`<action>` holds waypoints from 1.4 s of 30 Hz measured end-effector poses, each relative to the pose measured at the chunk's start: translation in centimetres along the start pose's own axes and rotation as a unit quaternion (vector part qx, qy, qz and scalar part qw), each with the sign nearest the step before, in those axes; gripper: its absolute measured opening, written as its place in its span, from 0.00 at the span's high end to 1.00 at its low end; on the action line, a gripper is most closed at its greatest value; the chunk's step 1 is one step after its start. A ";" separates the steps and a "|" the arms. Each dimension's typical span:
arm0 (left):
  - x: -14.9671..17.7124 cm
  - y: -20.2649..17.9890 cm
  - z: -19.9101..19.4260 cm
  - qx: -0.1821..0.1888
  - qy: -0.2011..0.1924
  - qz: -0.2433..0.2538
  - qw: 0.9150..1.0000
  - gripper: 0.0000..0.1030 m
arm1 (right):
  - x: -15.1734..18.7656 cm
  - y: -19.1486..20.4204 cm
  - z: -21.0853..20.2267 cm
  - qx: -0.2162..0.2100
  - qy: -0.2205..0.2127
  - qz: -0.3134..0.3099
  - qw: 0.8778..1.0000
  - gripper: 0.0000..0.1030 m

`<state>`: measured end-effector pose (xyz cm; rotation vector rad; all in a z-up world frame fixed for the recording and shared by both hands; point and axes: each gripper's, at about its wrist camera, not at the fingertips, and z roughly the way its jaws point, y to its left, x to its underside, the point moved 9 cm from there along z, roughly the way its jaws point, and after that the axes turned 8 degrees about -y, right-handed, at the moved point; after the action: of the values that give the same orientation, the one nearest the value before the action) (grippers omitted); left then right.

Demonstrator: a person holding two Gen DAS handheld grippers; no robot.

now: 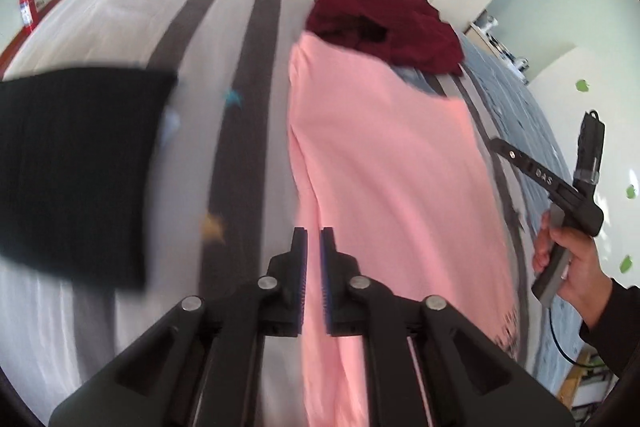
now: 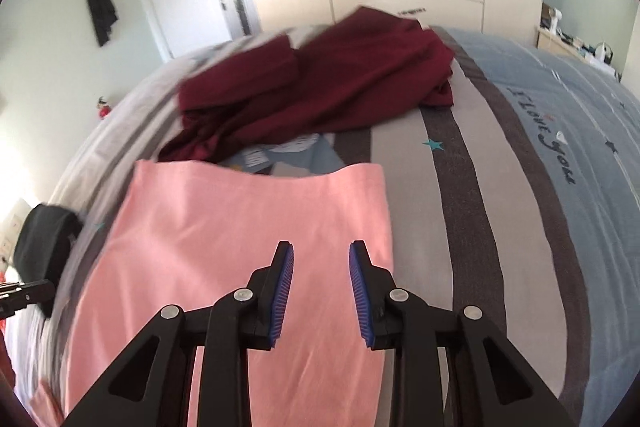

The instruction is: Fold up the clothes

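Bed (image 2: pixel 460 187): striped, held pink cloth (image 2: pixel 240 227), maroon heap (image 2: pixel 320 79) beyond.
Left tool (image 1: pixel 314 239): nearly together, empty.
Right tool (image 2: pixel 320 259): apart, empty.

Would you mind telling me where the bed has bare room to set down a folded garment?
Free: the striped bedspread right of the pink garment, up to the blue lettered panel, and the strip between pink and the black folded piece. Crowded: beyond the pink garment, where the maroon clothes lie heaped.
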<state>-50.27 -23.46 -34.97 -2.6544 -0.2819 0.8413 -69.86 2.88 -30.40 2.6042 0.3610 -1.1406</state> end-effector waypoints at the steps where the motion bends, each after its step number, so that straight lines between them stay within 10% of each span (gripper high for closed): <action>1: 0.9 -0.1 -0.6 0.004 0.009 0.000 1.000 0.93 | 1.0 0.7 -1.3 -0.008 0.002 -0.002 1.000 0.74; 13: 10.8 -1.6 -4.4 -0.006 0.051 0.019 0.998 0.93 | 13.0 3.8 -8.3 -0.019 0.066 0.038 0.997 0.74; 31: 11.9 -1.0 -2.9 -0.044 0.055 0.066 0.995 0.94 | 14.1 3.2 -8.0 -0.002 0.068 0.040 0.997 0.74; 42: 11.5 0.7 -4.4 -0.052 0.037 0.002 0.998 0.96 | 14.9 2.9 -7.3 0.001 0.071 0.037 0.997 0.74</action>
<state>-38.38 -22.01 -37.83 -2.7770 -0.3092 0.7475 -54.16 4.42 -36.28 2.6846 0.2889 -0.9342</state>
